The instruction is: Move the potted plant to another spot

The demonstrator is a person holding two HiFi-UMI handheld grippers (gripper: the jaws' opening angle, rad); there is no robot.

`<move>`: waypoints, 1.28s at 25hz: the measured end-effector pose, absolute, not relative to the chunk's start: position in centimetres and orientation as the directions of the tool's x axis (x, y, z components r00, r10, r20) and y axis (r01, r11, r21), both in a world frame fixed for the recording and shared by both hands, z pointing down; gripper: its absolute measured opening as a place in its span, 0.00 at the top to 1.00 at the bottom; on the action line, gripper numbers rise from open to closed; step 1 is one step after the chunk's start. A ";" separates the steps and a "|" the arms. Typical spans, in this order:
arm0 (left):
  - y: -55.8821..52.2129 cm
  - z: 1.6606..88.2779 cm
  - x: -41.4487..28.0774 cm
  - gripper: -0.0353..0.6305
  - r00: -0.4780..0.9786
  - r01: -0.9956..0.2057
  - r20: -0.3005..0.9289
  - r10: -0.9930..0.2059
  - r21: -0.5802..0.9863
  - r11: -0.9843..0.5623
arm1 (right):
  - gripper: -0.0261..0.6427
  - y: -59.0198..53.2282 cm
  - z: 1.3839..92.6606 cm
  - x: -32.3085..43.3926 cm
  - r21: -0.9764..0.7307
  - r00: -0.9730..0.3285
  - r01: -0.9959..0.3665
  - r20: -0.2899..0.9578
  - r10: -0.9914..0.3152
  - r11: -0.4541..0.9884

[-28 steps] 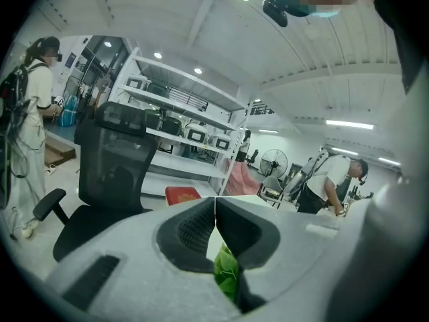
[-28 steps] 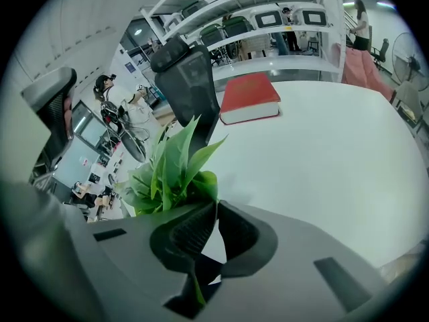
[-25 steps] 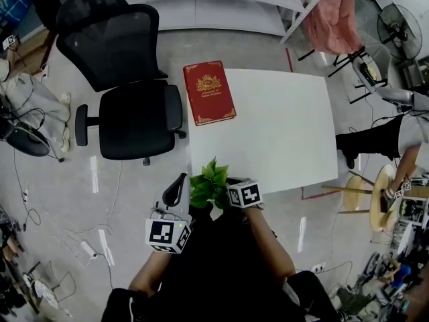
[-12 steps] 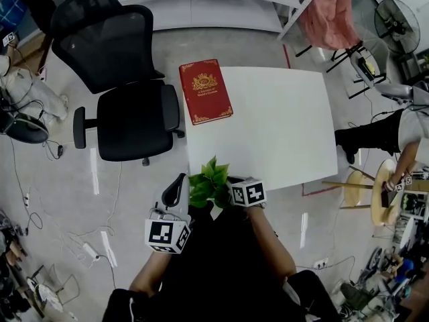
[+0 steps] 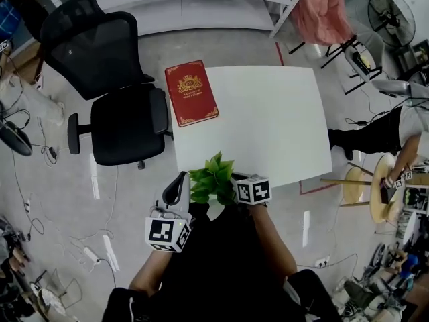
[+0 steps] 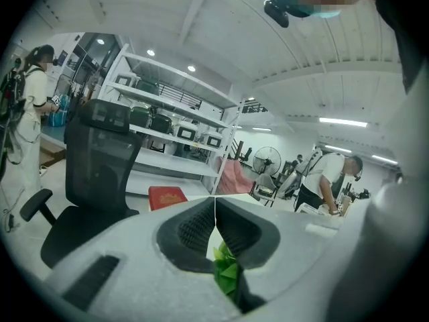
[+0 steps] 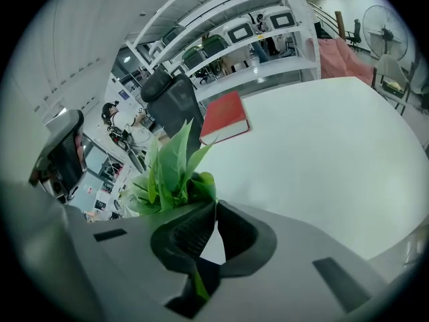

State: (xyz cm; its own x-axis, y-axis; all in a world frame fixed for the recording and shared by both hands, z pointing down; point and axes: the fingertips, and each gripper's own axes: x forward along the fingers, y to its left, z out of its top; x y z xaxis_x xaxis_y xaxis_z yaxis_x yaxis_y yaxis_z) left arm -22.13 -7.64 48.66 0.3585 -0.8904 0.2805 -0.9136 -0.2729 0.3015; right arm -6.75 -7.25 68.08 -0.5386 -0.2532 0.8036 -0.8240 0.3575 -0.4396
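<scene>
The potted plant (image 5: 213, 178) shows as a tuft of green leaves over the near edge of the white table (image 5: 268, 126); its pot is hidden. My right gripper (image 5: 232, 182) is shut on the plant, just left of its marker cube (image 5: 255, 190). In the right gripper view the jaws of the right gripper (image 7: 214, 203) meet at the tips, with a green stem pinched low between them and the plant's leaves (image 7: 171, 170) just beyond. My left gripper (image 5: 179, 181) hangs left of the plant, off the table. The left gripper (image 6: 215, 203) is shut with nothing in it.
A red book (image 5: 191, 92) lies at the table's far left corner. A black office chair (image 5: 120, 123) stands left of the table. Cables lie on the floor at the left. A person (image 5: 385, 129) stands at the right by a round stool (image 5: 382, 193). Shelving runs along the back.
Relative to the table, the right gripper with the plant has shifted a little right along the near edge. The left gripper has gone along beside it.
</scene>
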 end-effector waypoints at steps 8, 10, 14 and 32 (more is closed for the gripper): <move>-9.3 47.9 -14.8 0.92 0.356 -0.915 0.281 -0.891 0.298 -0.271 | 0.93 -10.0 67.5 1.4 -0.439 -0.530 -0.837 0.798 -0.287 0.326; -9.8 47.6 -12.8 0.92 0.356 -0.915 0.281 -0.891 0.297 -0.272 | 0.93 -10.9 67.4 3.5 -0.439 -0.528 -0.840 0.795 -0.297 0.317; -10.8 46.9 -9.1 0.92 0.364 -0.915 0.279 -0.889 0.289 -0.283 | 0.93 -12.5 67.2 7.5 -0.446 -0.525 -0.847 0.791 -0.315 0.289; -16.3 48.1 4.0 0.92 0.381 -0.912 0.300 -0.875 0.278 -0.302 | 0.93 -19.0 68.8 20.7 -0.485 -0.512 -0.858 0.778 -0.364 0.170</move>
State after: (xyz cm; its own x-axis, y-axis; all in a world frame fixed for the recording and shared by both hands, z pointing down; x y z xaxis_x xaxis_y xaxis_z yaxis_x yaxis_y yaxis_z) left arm 3.98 -16.27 48.15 0.3813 -0.8745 0.2997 -0.9117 -0.3022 0.2782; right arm 20.71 -18.98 68.80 -0.5124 -0.3640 0.7778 -0.8576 0.1705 -0.4852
